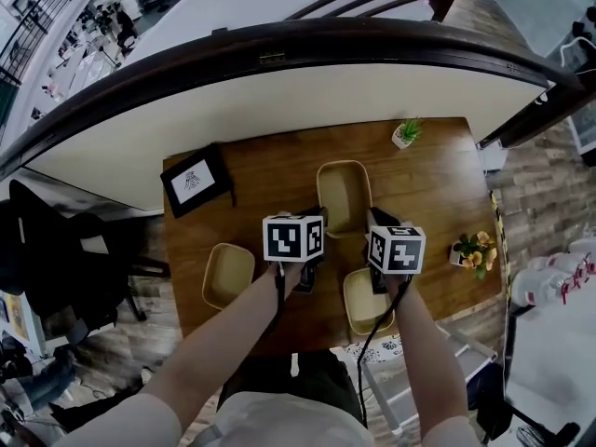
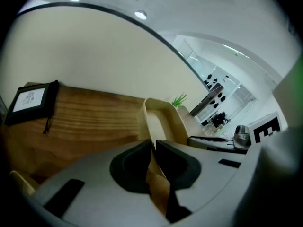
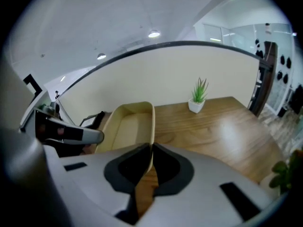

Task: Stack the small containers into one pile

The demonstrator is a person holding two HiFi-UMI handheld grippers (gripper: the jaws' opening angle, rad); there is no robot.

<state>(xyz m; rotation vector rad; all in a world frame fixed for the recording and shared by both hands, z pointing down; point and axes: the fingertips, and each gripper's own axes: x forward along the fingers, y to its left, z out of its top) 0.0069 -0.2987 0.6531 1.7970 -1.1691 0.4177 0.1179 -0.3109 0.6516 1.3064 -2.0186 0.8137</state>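
Three shallow beige containers lie apart on the wooden table (image 1: pixel 438 184). One container (image 1: pixel 343 189) sits at the middle back, a second container (image 1: pixel 228 275) at the front left, a third container (image 1: pixel 366 304) at the front right. My left gripper (image 1: pixel 315 220) is shut on the left wall of the middle container (image 2: pixel 163 117); the left gripper's jaws (image 2: pixel 154 143) pinch that thin rim. My right gripper (image 1: pixel 375 222) is shut on the opposite, right wall of the same container (image 3: pixel 125 126), with the rim running between the right gripper's pads (image 3: pixel 151 148).
A black-framed card (image 1: pixel 196 180) lies at the back left of the table. A small green potted plant (image 1: pixel 406 133) stands at the back right, and a pot of yellow flowers (image 1: pixel 475 252) at the right edge. A curved cream wall rises behind the table.
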